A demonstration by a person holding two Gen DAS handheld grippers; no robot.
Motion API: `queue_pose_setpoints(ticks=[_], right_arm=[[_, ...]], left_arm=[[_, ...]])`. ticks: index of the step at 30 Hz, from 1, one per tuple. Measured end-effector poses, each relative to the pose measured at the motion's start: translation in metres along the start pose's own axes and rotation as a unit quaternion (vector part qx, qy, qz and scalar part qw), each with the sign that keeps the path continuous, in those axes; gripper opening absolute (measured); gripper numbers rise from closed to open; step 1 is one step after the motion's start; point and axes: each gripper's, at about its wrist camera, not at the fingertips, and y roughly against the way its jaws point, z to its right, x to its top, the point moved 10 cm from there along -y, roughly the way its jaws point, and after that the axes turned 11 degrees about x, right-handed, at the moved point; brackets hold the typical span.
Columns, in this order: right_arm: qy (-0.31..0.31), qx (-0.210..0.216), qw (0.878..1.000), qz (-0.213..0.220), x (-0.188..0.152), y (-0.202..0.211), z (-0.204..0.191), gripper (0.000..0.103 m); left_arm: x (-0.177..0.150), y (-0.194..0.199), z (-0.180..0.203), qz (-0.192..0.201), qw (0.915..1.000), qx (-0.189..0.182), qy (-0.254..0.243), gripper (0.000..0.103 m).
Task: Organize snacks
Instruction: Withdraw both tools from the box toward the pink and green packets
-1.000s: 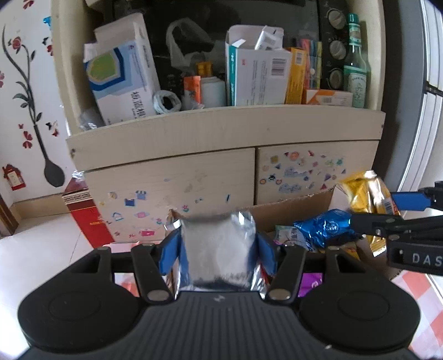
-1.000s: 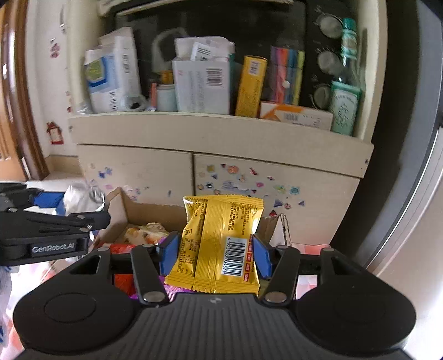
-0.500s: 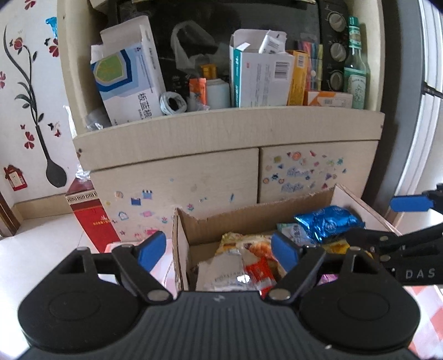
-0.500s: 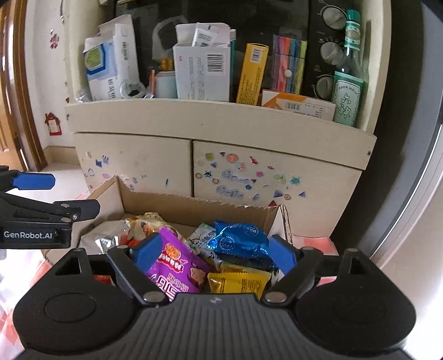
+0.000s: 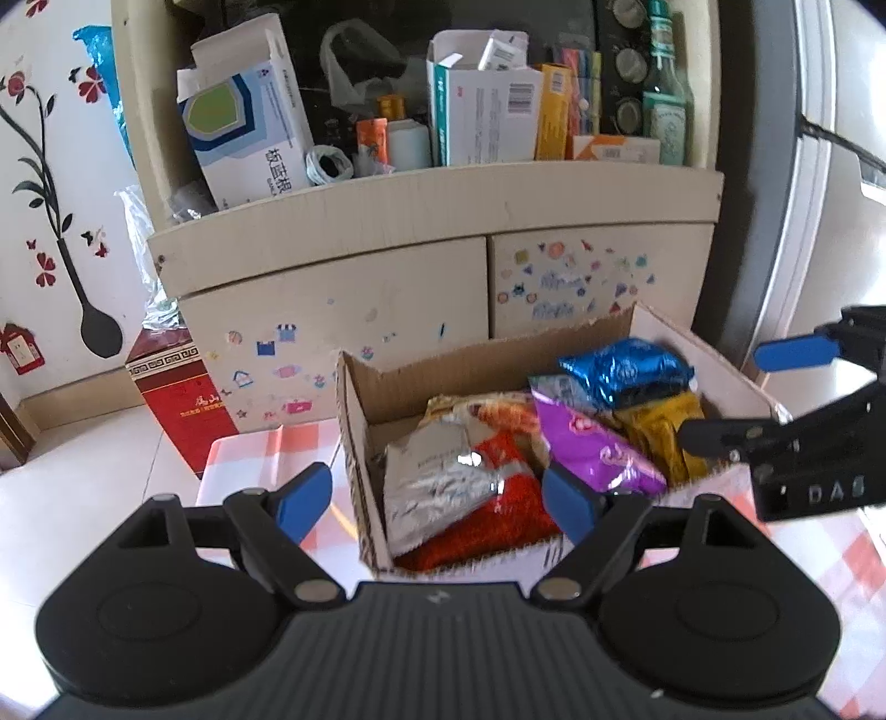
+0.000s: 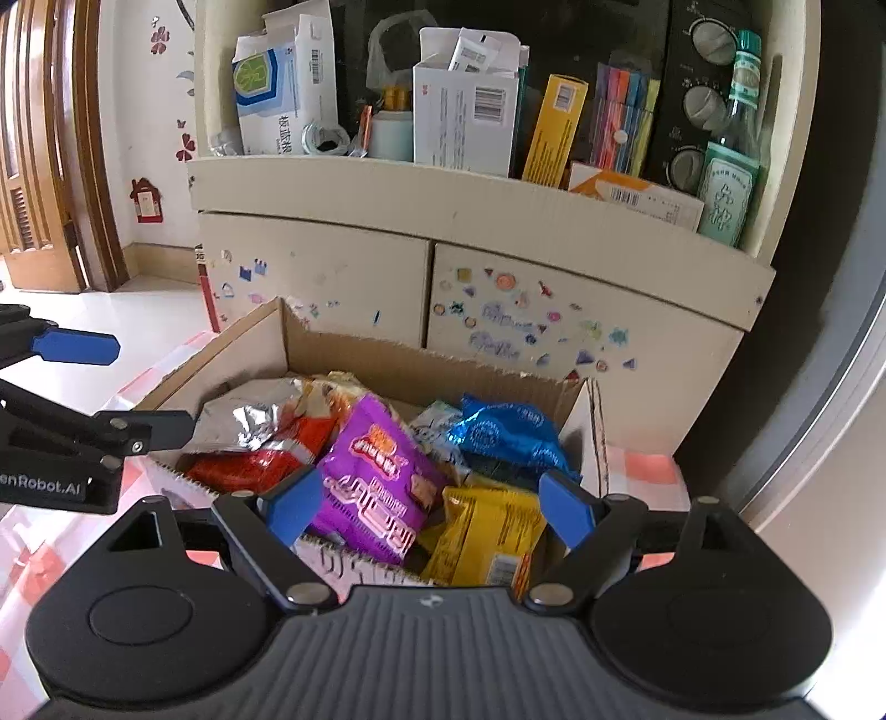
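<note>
Daylight is seen in both views, bright and even. In the left wrist view the window frame (image 5: 819, 183) at the right edge is washed out to near white. Glare is noted on the silver packet (image 5: 437, 487) and the blue foil packet (image 6: 506, 435). The shelf recess (image 6: 554, 44) is left dark. Strong fisheye bending is seen in the cabinet (image 5: 432, 221) lines, with black corners. Slight softness is noted over the snacks; each gripper body is sharp.
</note>
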Motion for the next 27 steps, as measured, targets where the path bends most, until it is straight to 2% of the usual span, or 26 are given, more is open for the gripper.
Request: queue_pose_setpoints(ticks=[10, 18, 27], right_arm=[[0.017, 0.006, 0.999, -0.029, -0.019, 0.006, -0.014, 0.093], [0.018, 0.016, 0.999, -0.045, -0.034, 0.013, -0.026, 0.093], [0.009, 0.032, 0.997, -0.066, -0.054, 0.025, -0.033, 0.094]], left_arm=[[-0.034, 0.013, 0.002, -0.042, 0.9987, -0.027, 0.006, 0.085], [-0.056, 0.033, 0.003, -0.047, 0.9984, -0.031, -0.008, 0.085], [-0.079, 0.058, 0.025, -0.045, 0.9958, -0.063, -0.049, 0.085]])
